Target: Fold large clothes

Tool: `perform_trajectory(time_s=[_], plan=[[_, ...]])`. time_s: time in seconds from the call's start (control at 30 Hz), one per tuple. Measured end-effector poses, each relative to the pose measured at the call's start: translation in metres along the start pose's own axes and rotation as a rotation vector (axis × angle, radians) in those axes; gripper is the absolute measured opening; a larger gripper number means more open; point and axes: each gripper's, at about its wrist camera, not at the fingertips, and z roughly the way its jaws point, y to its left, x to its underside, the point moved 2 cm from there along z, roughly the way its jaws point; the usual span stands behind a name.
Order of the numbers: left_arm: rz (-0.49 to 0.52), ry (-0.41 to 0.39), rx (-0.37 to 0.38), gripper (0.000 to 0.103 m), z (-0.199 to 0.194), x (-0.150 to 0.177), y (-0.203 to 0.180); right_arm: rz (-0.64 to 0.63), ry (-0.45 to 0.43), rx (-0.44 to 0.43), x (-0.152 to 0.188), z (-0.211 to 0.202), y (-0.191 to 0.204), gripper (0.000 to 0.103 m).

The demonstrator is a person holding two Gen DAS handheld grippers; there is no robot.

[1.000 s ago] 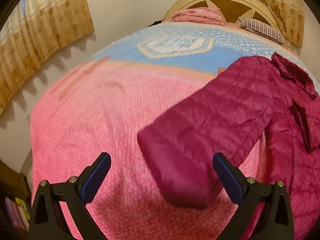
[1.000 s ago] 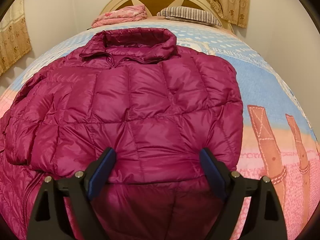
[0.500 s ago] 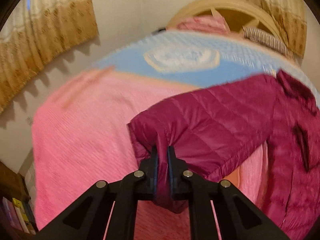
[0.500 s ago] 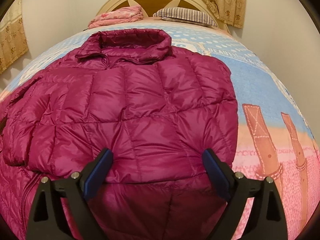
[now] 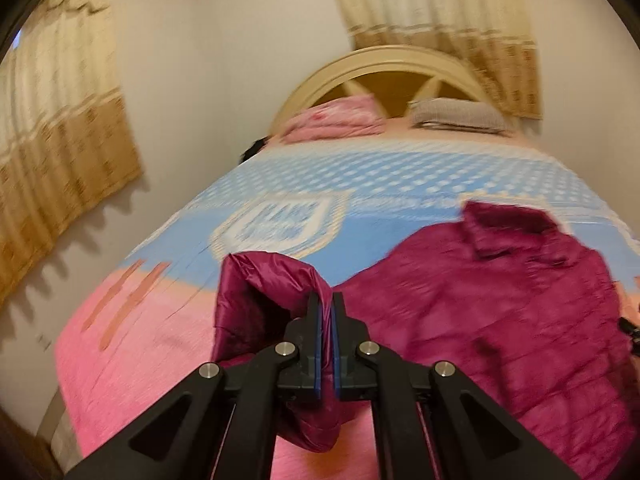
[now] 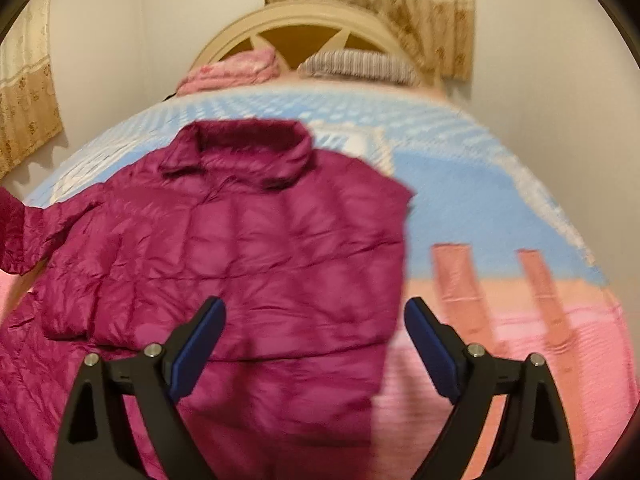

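Observation:
A magenta quilted puffer jacket (image 6: 248,256) lies face up on the bed, collar (image 6: 248,148) toward the headboard. My left gripper (image 5: 326,300) is shut on the cuff end of the jacket's sleeve (image 5: 264,292), which hangs lifted above the bedspread. The rest of the jacket (image 5: 492,312) spreads to the right in the left wrist view. My right gripper (image 6: 316,320) hovers open over the jacket's lower body, with nothing between its blue pads (image 6: 200,344). The raised sleeve (image 6: 16,236) shows at the far left edge of the right wrist view.
The bed carries a pink and blue bedspread (image 5: 160,344). A folded pink blanket (image 5: 336,120) and a striped pillow (image 5: 456,118) lie against the cream headboard (image 6: 320,20). Curtains (image 5: 60,152) hang on the left wall and behind the headboard.
My left gripper shut on the sleeve's cuff and raised it off the bed. The right gripper drew back and up a little, still open.

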Motion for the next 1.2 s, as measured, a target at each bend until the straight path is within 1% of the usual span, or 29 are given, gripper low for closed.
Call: perform_trajectory(time_s=[0.1, 0.13, 0.23, 0.3, 0.37, 0.4, 0.43, 0.53, 0.57, 0.6, 0.63, 0.7, 0.73, 0.77, 0.8, 0.83, 0.87, 0.9, 0.93, 0.97, 1.03, 1.1, 1.13, 1.17, 1.2], plan=[[0.06, -0.019, 0.072, 0.003, -0.002, -0.009, -0.05, 0.012, 0.013, 0.019, 0.011, 0.004, -0.012, 0.094], [0.077, -0.024, 0.082, 0.003, -0.001, -0.009, -0.063, 0.02, 0.021, 0.025, 0.017, 0.007, -0.015, 0.094], [0.135, -0.022, 0.144, 0.003, 0.006, -0.005, -0.112, 0.055, 0.052, 0.023, 0.029, 0.015, -0.022, 0.094], [0.179, -0.043, 0.158, 0.003, 0.008, -0.001, -0.148, 0.059, 0.054, 0.031, 0.029, 0.015, -0.022, 0.094], [0.208, -0.046, 0.163, 0.003, 0.01, 0.003, -0.173, 0.04, 0.064, 0.041, 0.029, 0.017, -0.019, 0.094], [0.223, -0.043, 0.185, 0.003, 0.013, 0.005, -0.188, 0.029, 0.071, 0.046, 0.03, 0.02, -0.016, 0.094], [0.233, -0.04, 0.195, 0.004, 0.014, 0.007, -0.199, 0.02, 0.078, 0.054, 0.032, 0.02, -0.015, 0.094], [0.242, -0.021, 0.2, 0.004, 0.014, 0.01, -0.213, -0.02, 0.109, 0.087, 0.035, 0.027, -0.009, 0.094], [0.23, -0.023, 0.213, 0.004, 0.013, 0.01, -0.211, -0.028, 0.108, 0.089, 0.036, 0.026, -0.008, 0.094], [0.224, -0.023, 0.208, 0.004, 0.014, 0.01, -0.205, -0.03, 0.108, 0.09, 0.036, 0.026, -0.008, 0.094], [0.223, -0.022, 0.2, 0.005, 0.014, 0.011, -0.202, -0.028, 0.11, 0.088, 0.037, 0.027, -0.009, 0.094], [0.207, -0.011, 0.171, 0.009, 0.022, 0.013, -0.178, -0.017, 0.125, 0.075, 0.038, 0.029, -0.012, 0.095], [0.192, -0.006, 0.144, 0.023, 0.026, 0.015, -0.165, -0.009, 0.133, 0.066, 0.038, 0.031, -0.013, 0.095], [0.167, -0.004, 0.11, 0.053, 0.031, 0.017, -0.148, -0.001, 0.134, 0.056, 0.037, 0.03, -0.015, 0.095], [0.145, -0.009, 0.081, 0.07, 0.033, 0.019, -0.133, 0.005, 0.127, 0.049, 0.036, 0.028, -0.016, 0.095], [0.112, -0.03, 0.034, 0.09, 0.035, 0.021, -0.113, 0.009, 0.117, 0.046, 0.035, 0.025, -0.016, 0.095], [0.082, -0.051, -0.001, 0.092, 0.035, 0.023, -0.093, 0.014, 0.098, 0.048, 0.032, 0.019, -0.015, 0.095], [0.062, -0.057, -0.002, 0.092, 0.037, 0.025, -0.08, 0.022, 0.065, 0.051, 0.026, 0.009, -0.015, 0.095], [0.04, -0.042, 0.007, 0.092, 0.04, 0.027, -0.064, 0.03, 0.05, 0.051, 0.021, 0.003, -0.013, 0.095], [0.023, -0.03, 0.0, 0.092, 0.042, 0.028, -0.053, 0.043, 0.034, 0.046, 0.012, -0.007, -0.01, 0.095], [-0.013, -0.02, -0.031, 0.092, 0.047, 0.033, -0.028, 0.05, 0.012, 0.018, -0.003, -0.018, 0.002, 0.095], [-0.045, -0.003, -0.042, 0.093, 0.053, 0.039, -0.012, 0.023, -0.017, -0.047, -0.023, -0.029, 0.027, 0.096], [-0.062, 0.016, -0.051, 0.093, 0.058, 0.043, -0.004, 0.006, -0.018, -0.085, -0.029, -0.03, 0.04, 0.096], [-0.08, 0.04, -0.063, 0.093, 0.063, 0.047, 0.002, -0.014, -0.01, -0.141, -0.035, -0.028, 0.057, 0.096], [-0.104, 0.065, -0.059, 0.093, 0.07, 0.053, 0.009, -0.028, 0.001, -0.191, -0.04, -0.024, 0.074, 0.096]])
